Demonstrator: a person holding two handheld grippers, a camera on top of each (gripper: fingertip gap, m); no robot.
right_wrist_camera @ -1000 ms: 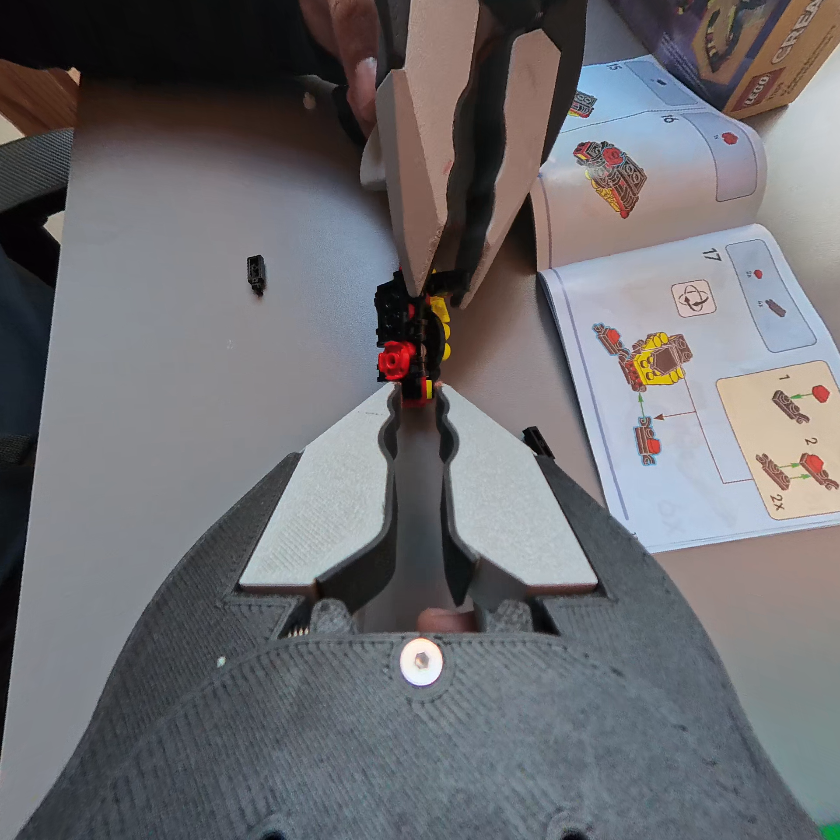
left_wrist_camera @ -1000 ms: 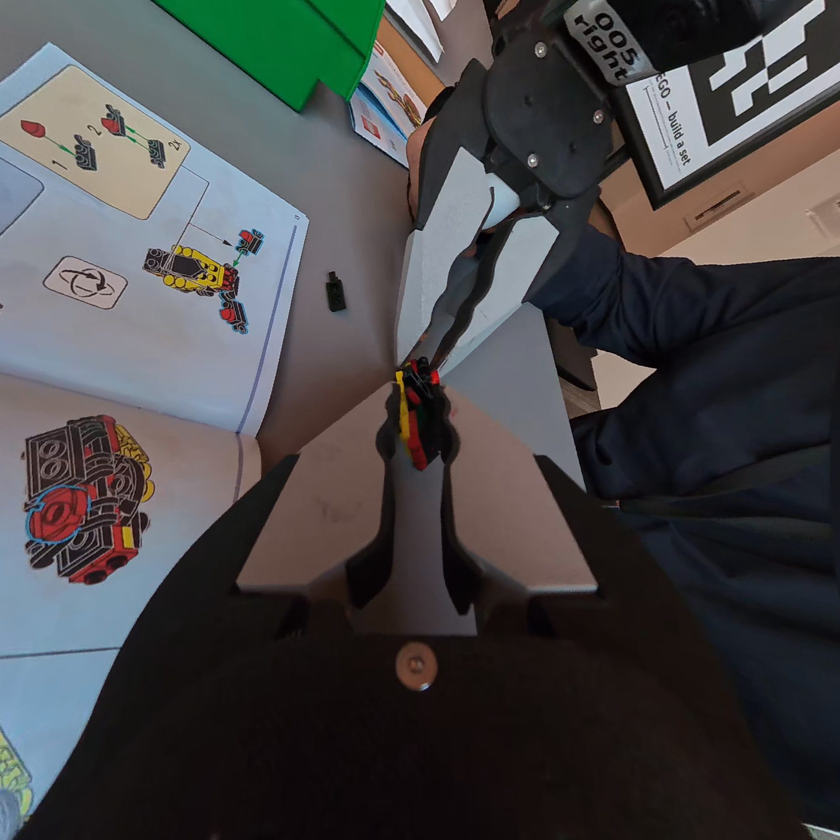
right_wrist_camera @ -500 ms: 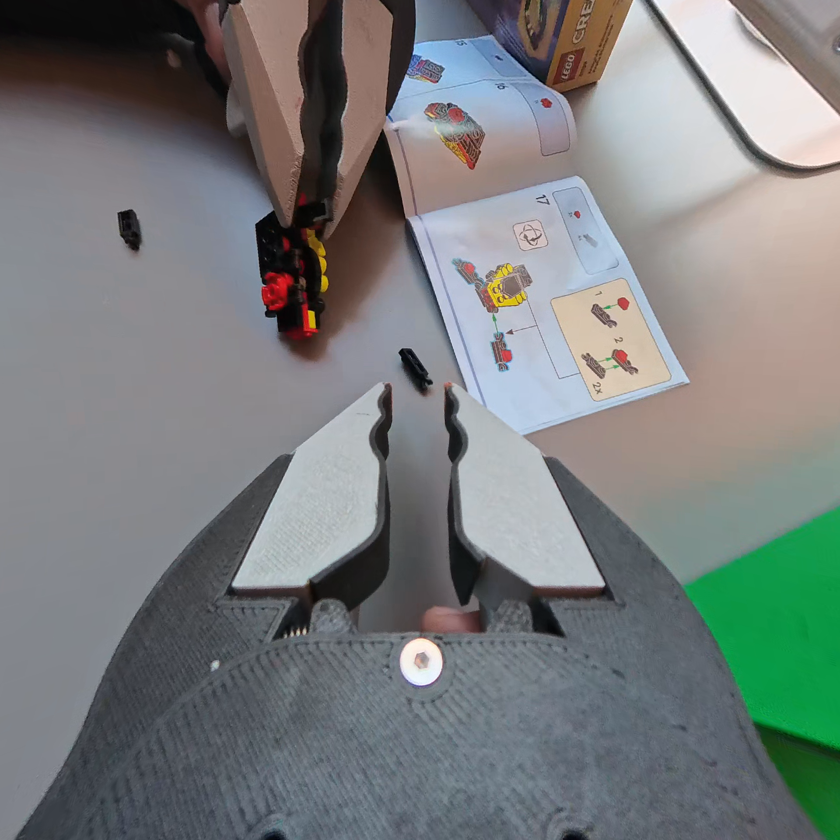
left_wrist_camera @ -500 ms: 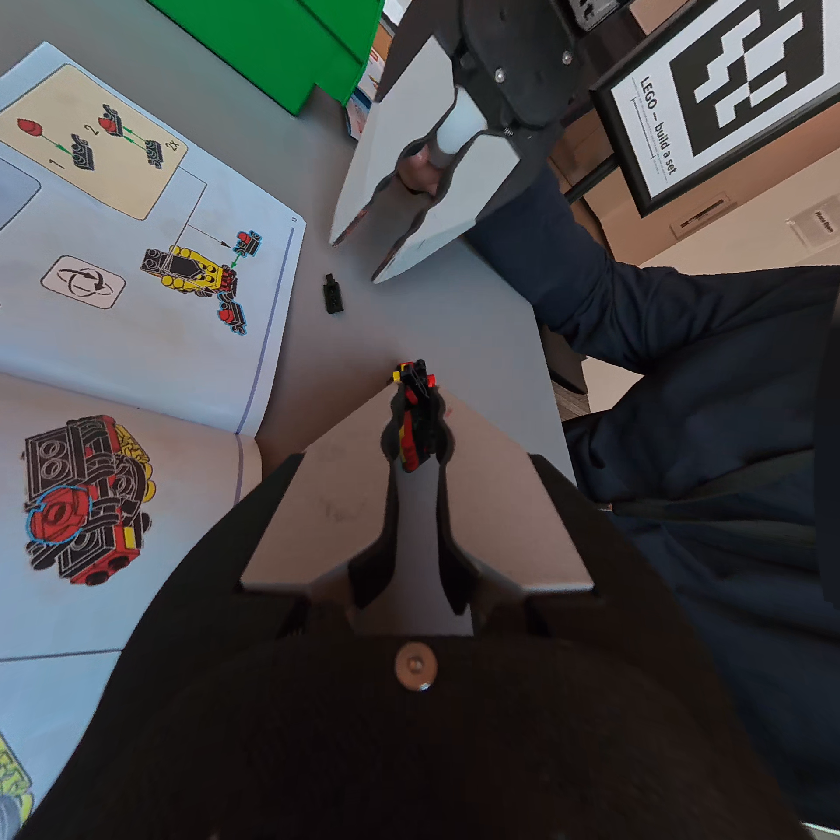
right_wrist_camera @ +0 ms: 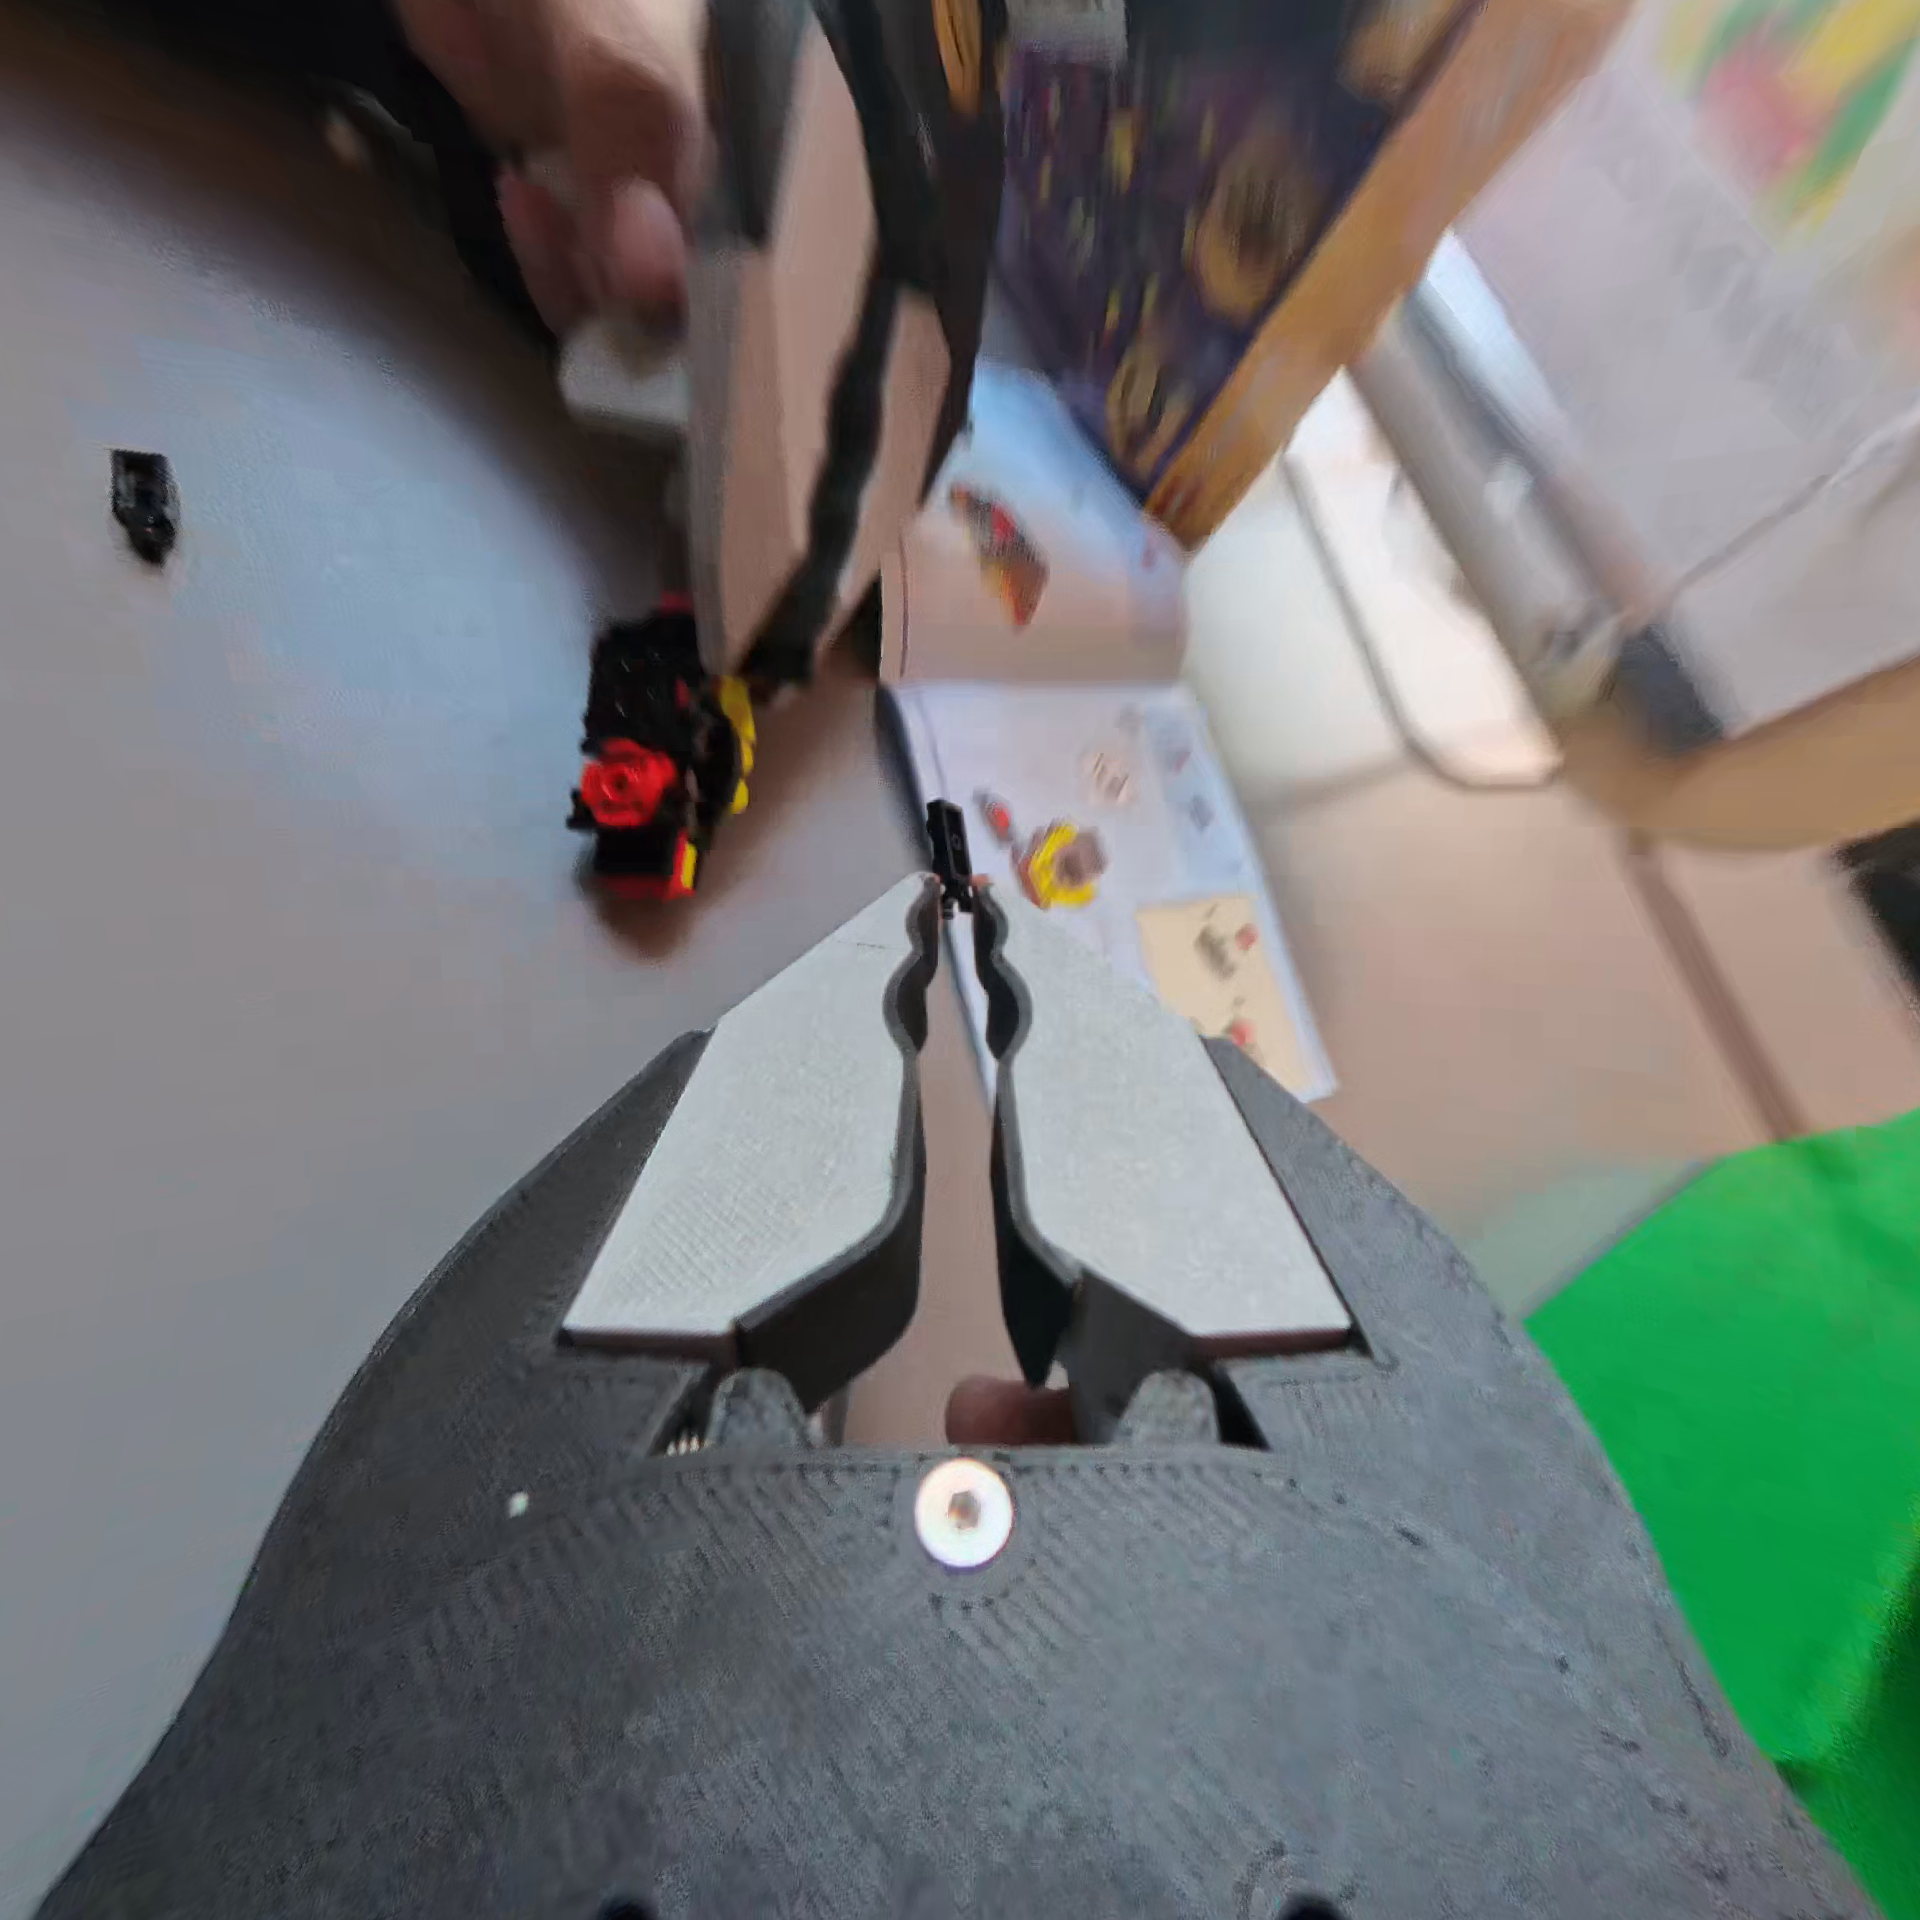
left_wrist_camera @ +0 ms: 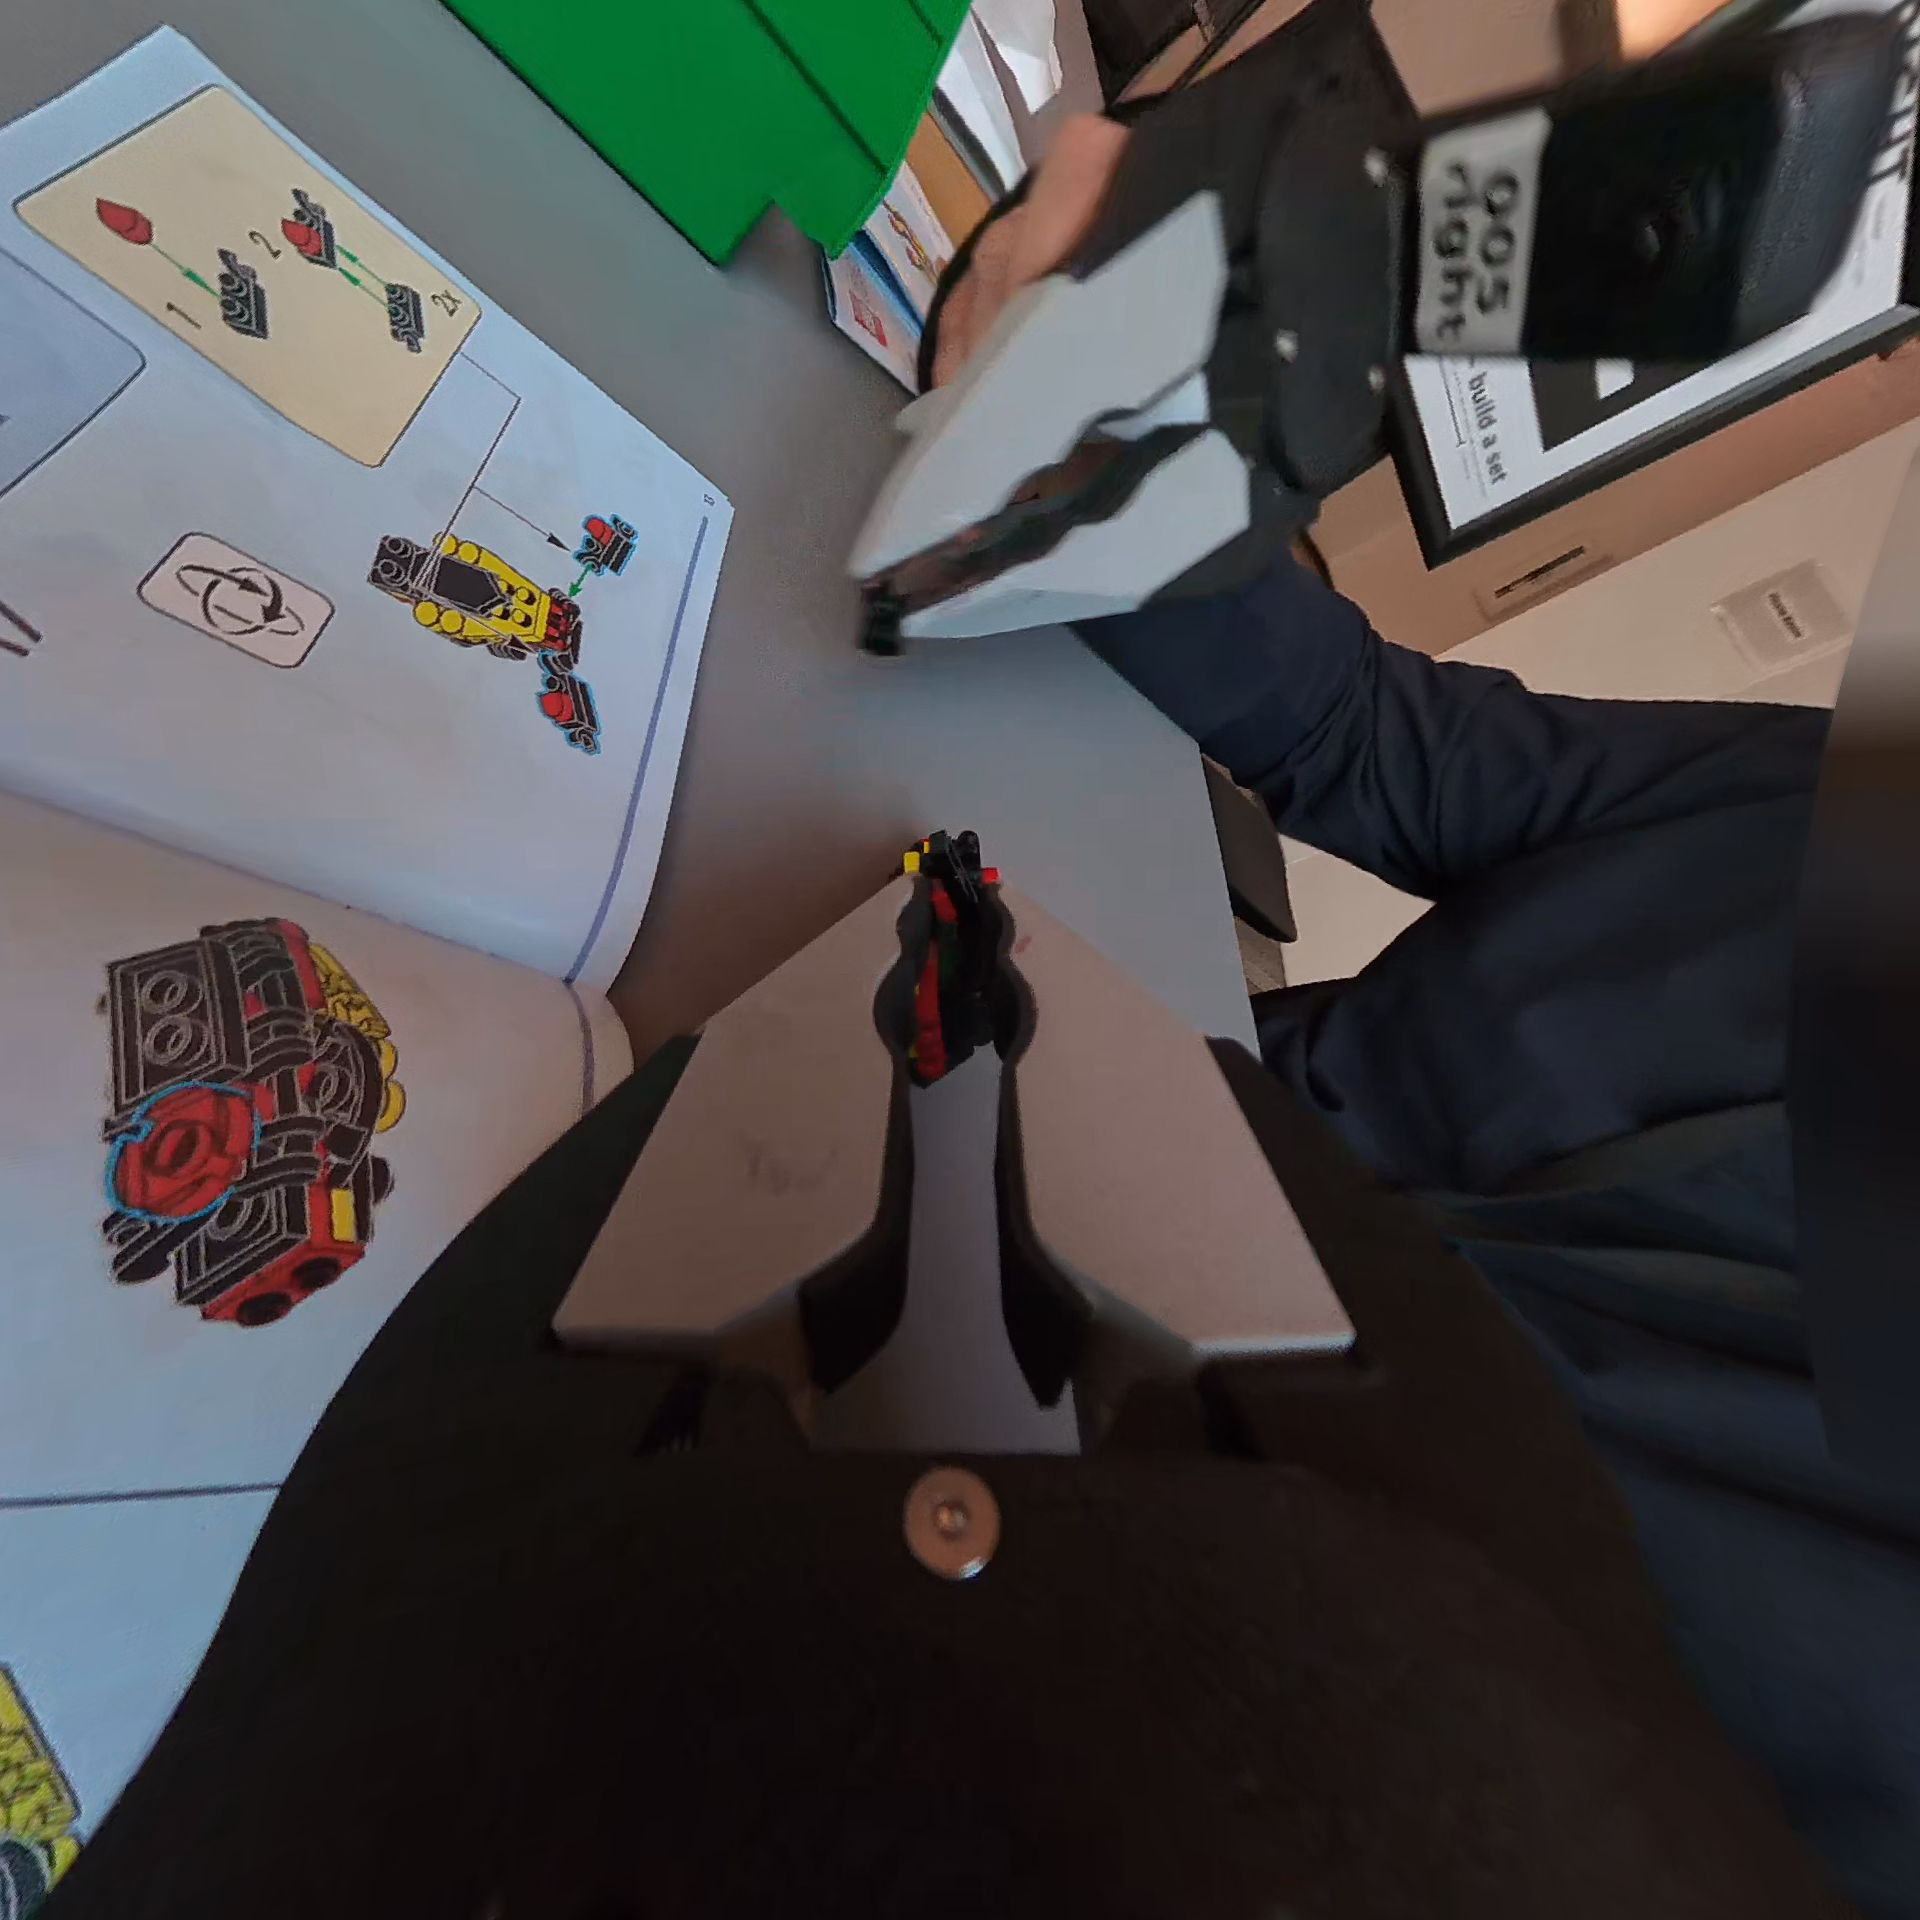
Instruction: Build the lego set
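While the right tongs (right_wrist_camera: 954, 891) pinch a small black piece (right_wrist_camera: 948, 831) at their very tips, its long axis running straight on past the fingers, the model it belongs to lies ahead and off to their left. That black, red and yellow model (right_wrist_camera: 655, 764) is clamped in the left tongs (left_wrist_camera: 951, 883), which come down on it from the far side and hold it at, or just over, the grey table (right_wrist_camera: 260, 727); motion blur makes contact hard to judge. Its red round stud faces the right tongs. So the piece is nearer the right hand, and I judge the next move is a short swing leftward and forward to meet the model. Farther out to the left, a second small black piece (right_wrist_camera: 143, 504) sits loose on the table. Beyond to the right, the open instruction booklet (right_wrist_camera: 1174, 831) lies flat.
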